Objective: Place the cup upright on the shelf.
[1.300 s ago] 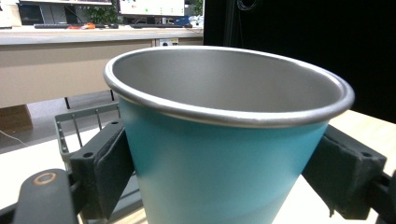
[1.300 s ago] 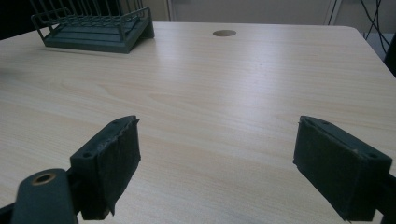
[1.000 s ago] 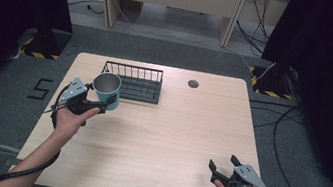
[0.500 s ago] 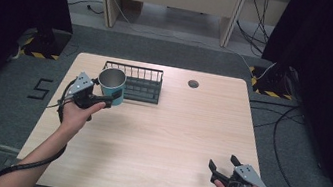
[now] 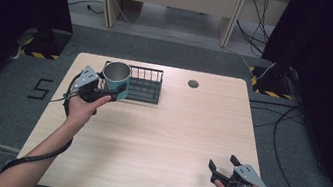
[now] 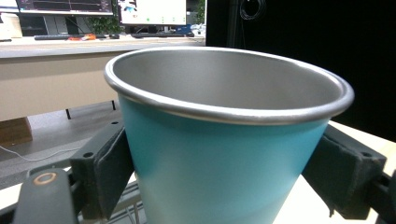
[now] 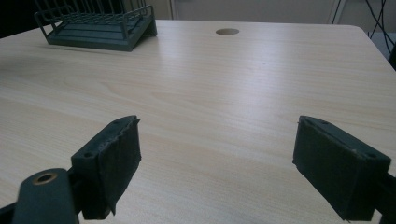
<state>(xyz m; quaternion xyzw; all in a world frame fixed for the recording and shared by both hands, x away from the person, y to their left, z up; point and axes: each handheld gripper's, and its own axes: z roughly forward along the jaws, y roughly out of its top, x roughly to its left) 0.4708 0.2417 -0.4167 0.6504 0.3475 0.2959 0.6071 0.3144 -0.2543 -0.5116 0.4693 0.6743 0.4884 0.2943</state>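
Pale wooden table (image 5: 157, 137), dark wire rack (image 5: 144, 86) at its far-left edge.

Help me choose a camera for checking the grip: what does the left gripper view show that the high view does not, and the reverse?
The left gripper view alone shows both black pads pressed against the teal cup's sides, and its bare steel inside. The high view alone shows the cup at the wire rack's left end, the whole table, and the right gripper open near its front right corner. Both show the left gripper holding the upright cup.
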